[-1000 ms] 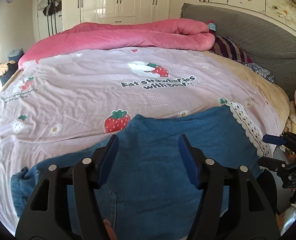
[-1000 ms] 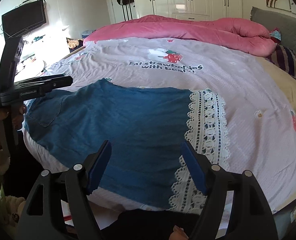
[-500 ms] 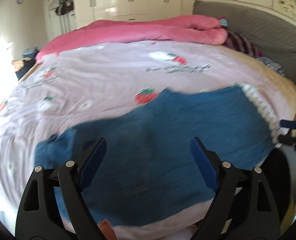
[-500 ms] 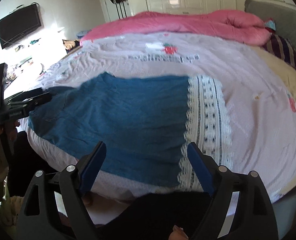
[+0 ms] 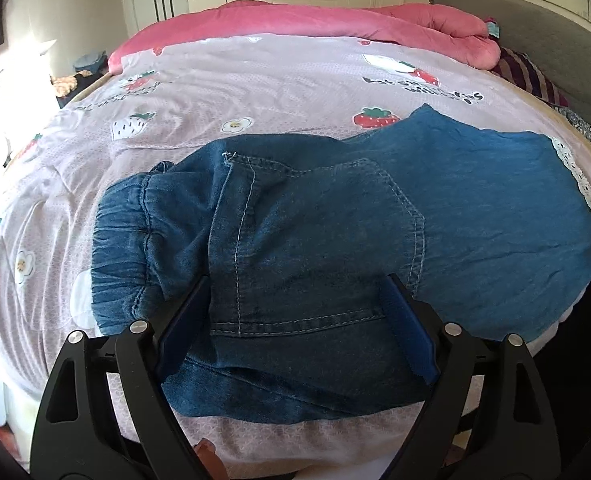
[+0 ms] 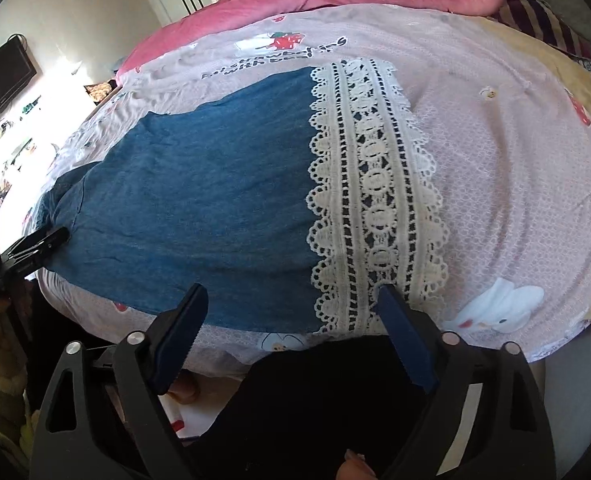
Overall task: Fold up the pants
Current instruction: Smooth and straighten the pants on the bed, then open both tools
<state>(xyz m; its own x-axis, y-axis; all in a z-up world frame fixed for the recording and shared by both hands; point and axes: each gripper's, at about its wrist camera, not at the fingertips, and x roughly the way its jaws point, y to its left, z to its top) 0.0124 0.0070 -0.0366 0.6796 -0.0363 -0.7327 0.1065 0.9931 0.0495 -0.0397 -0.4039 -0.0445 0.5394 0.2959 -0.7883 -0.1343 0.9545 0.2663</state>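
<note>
Both grippers have dropped closer to the denim pants (image 5: 335, 232) since a second ago, the left one sliding toward the waistband end. The left gripper (image 5: 295, 332) stands wide open over the back pocket, nothing pinched. The right gripper (image 6: 291, 340) has its jaws opening above the near edge by the lace hem (image 6: 375, 184), empty too. The pants lie flat along the near side of the strawberry bedsheet (image 5: 255, 92), probably so each end can be grabbed for a fold.

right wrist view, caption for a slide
Right gripper, jaws opening, above the lace hem of denim pants on a bed.
</note>
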